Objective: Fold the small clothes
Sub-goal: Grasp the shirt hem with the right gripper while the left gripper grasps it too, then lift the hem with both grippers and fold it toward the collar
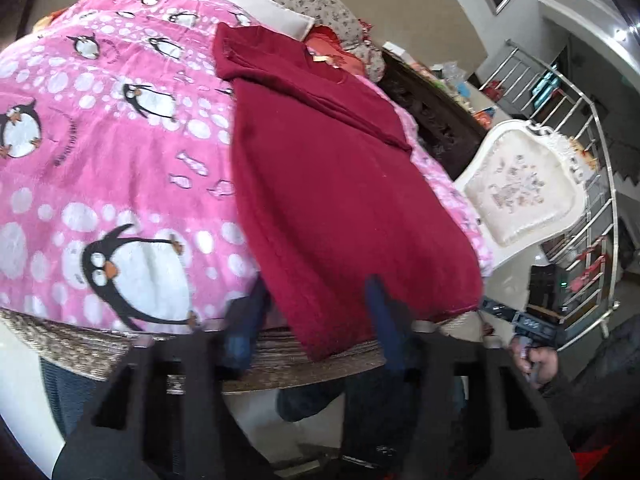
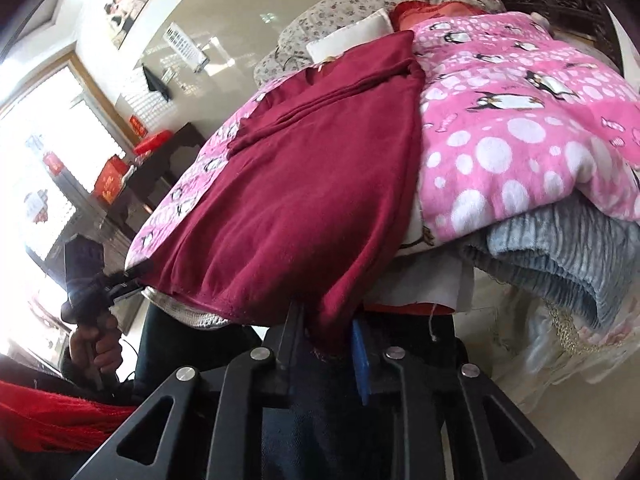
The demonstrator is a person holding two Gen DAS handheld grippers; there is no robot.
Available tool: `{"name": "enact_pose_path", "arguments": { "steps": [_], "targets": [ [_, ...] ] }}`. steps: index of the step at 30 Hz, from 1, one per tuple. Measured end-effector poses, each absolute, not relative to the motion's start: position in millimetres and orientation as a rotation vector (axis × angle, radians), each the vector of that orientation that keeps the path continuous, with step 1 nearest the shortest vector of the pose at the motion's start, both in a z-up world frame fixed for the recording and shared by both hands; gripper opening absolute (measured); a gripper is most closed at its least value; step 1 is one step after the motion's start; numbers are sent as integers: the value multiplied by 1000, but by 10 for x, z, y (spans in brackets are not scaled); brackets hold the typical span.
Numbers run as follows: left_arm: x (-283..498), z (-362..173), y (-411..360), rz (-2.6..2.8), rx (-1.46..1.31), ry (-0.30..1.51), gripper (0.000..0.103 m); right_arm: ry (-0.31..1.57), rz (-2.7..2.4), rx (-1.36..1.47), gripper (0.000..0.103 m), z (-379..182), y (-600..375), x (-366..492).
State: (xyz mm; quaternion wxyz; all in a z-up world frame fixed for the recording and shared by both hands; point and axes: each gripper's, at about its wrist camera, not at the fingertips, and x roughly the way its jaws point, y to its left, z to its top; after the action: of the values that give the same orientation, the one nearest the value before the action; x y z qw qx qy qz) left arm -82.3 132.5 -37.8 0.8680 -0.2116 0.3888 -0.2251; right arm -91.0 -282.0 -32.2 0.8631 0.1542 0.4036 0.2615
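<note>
A dark red, soft knitted top (image 1: 340,184) lies spread lengthwise on a pink fleece blanket printed with penguins and white dots (image 1: 112,152), its neck at the far end beside a small white cushion (image 1: 272,10) and its bottom hem hanging over the near edge, which is likely why both grippers work from this side. Both sleeves look already laid in across the body, so the garment reads as a narrow strip waiting for its lengthwise fold. The left gripper (image 1: 320,312) has its jaws drawn in around one bottom corner of the hem, with red cloth between them; whether the pads already press on it cannot be told, as the view there is blurred. The right gripper (image 2: 326,334) is clamped on the other bottom corner, a tuck of red fabric bunched between its black and blue fingers (image 2: 360,356). Holding the two corners evenly should let the hem be lifted as one straight edge and carried toward the neck
</note>
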Motion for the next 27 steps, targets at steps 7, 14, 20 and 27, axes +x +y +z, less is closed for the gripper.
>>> {"name": "enact_pose_path", "arguments": {
  "steps": [7,14,20,27],
  "targets": [
    [-861,-433,1328,-437,-432,833,12,826,544,421,28,-350,-2923,-907],
    [-910,-395,1330,-437,-416,810,8,746,610,366,10,-145,-2898,-1055],
    [-918,117,1390,-498,-426,630,8,544,693,382,9,603,-3067,-989],
    [-350,351,1460,-409,-538,564,8,443,605,357,9,1075,-2921,-349]
  ]
}}
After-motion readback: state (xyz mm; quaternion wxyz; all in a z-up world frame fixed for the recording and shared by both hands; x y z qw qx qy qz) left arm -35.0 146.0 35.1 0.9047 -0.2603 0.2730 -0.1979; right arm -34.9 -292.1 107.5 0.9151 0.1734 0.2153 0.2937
